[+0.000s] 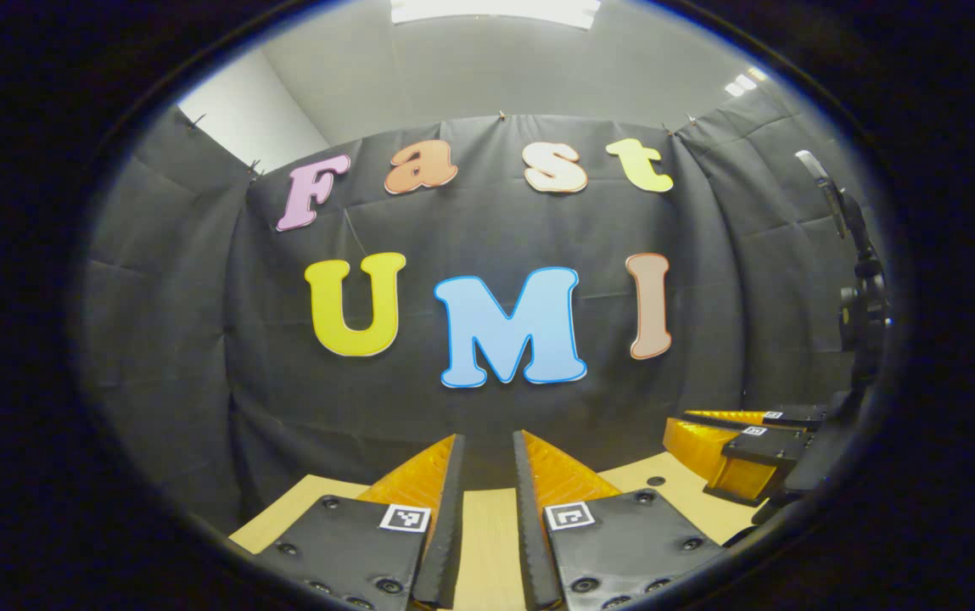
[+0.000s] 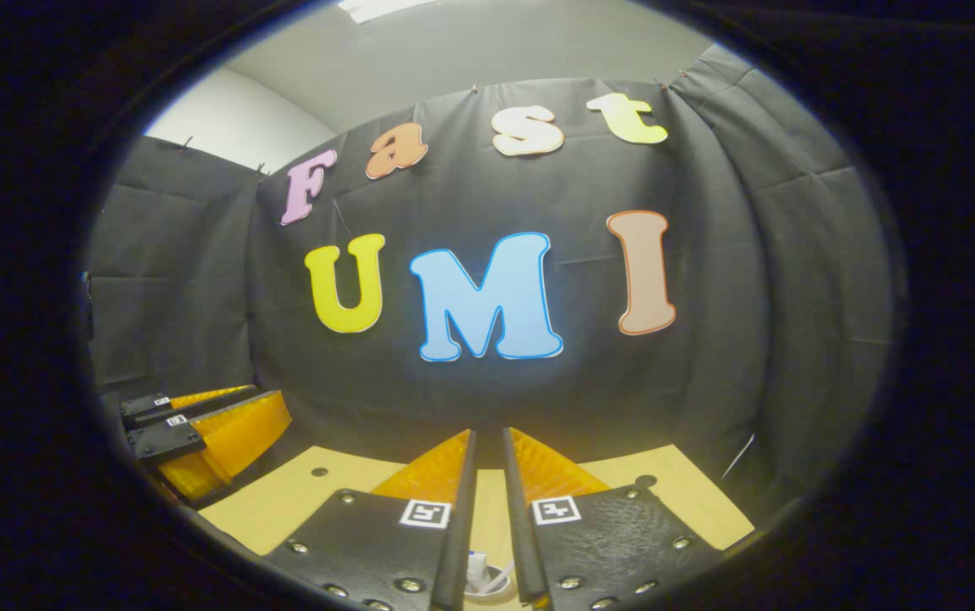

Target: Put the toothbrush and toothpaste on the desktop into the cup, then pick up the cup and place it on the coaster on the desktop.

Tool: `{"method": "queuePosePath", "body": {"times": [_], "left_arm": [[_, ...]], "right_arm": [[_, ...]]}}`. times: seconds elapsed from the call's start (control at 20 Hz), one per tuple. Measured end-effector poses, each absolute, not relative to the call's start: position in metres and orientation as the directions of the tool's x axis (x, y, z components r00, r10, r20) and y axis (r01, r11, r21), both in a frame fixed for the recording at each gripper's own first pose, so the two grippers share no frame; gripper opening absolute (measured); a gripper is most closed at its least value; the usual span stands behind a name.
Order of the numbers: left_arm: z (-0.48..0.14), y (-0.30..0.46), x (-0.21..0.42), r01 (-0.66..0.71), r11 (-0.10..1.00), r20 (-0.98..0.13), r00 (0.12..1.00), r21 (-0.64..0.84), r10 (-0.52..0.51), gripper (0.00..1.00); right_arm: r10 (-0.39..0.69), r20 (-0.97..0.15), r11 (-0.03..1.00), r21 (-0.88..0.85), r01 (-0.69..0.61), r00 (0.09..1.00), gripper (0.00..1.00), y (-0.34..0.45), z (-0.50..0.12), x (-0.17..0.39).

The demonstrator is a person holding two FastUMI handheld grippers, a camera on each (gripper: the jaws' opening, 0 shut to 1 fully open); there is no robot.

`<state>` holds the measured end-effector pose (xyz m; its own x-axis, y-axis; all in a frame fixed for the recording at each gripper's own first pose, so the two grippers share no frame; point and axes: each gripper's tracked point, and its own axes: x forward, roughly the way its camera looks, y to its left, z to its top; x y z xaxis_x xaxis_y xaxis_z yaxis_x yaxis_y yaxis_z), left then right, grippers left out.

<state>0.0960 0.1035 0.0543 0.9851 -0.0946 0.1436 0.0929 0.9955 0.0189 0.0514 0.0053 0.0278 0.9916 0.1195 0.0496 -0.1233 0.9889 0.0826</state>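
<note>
My left gripper hovers low over the wooden desktop, open by a narrow gap with nothing between its fingers. My right gripper is also open by a narrow gap. Through that gap, at the bottom of the right gripper view, I see part of a white cup with a white item standing in it; the rest is hidden by the fingers. Neither finger visibly presses on it. The right gripper lies off to the right in the left gripper view. The left gripper lies off to the left in the right gripper view.
The black cloth wall stands close behind the desktop's far edge. A black stand rises at the right. Small dark holes dot the desktop. A thin white cord runs down at the back right corner.
</note>
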Motion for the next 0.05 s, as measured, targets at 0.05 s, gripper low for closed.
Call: {"method": "queuePosePath", "body": {"times": [0.05], "left_arm": [[0.0533, 0.1023, 0.0974, 0.095, 0.995, 0.148, 0.984, 0.014, -0.096, 0.44]], "right_arm": [[0.114, 0.053, 0.990, 0.081, -0.118, 0.992, 0.28, 0.0069, 0.0299, 0.0514]]}}
